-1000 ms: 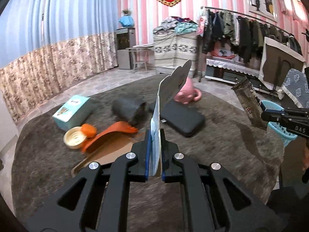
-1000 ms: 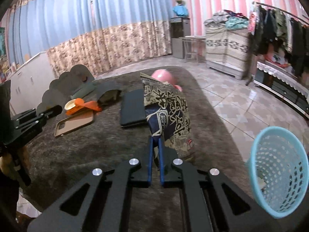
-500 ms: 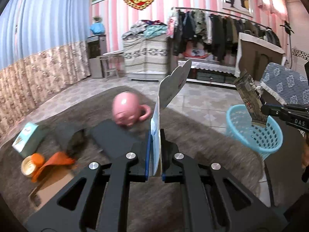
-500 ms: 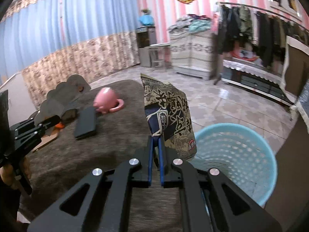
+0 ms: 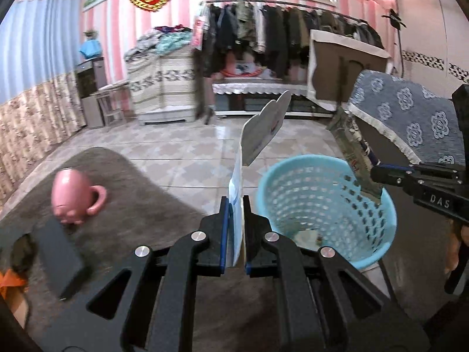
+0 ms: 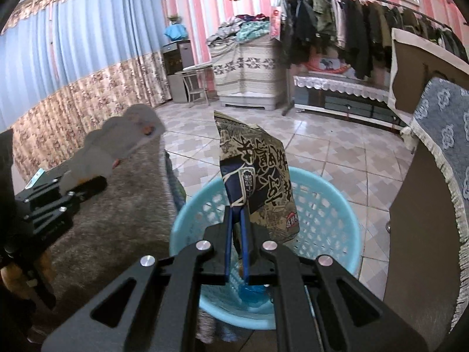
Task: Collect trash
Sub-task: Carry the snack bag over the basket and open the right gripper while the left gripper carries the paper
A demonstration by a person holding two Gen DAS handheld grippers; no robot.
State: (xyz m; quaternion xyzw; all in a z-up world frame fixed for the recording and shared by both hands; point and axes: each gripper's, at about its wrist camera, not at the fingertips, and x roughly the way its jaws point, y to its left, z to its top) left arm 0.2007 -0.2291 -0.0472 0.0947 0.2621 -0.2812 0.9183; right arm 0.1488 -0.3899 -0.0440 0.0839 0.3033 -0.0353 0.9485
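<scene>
I hold the bag tight in my right gripper over the basket to drop it in, and my left gripper pinches the card beside it.

Two grippers: the left gripper and the right gripper. One blue basket, one snack bag, one white card. One pink mug, one black case, one grey rug.

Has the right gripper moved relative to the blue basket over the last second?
Yes. The right gripper, shut on the snack bag, has swung from over the table to directly above the blue basket.
</scene>
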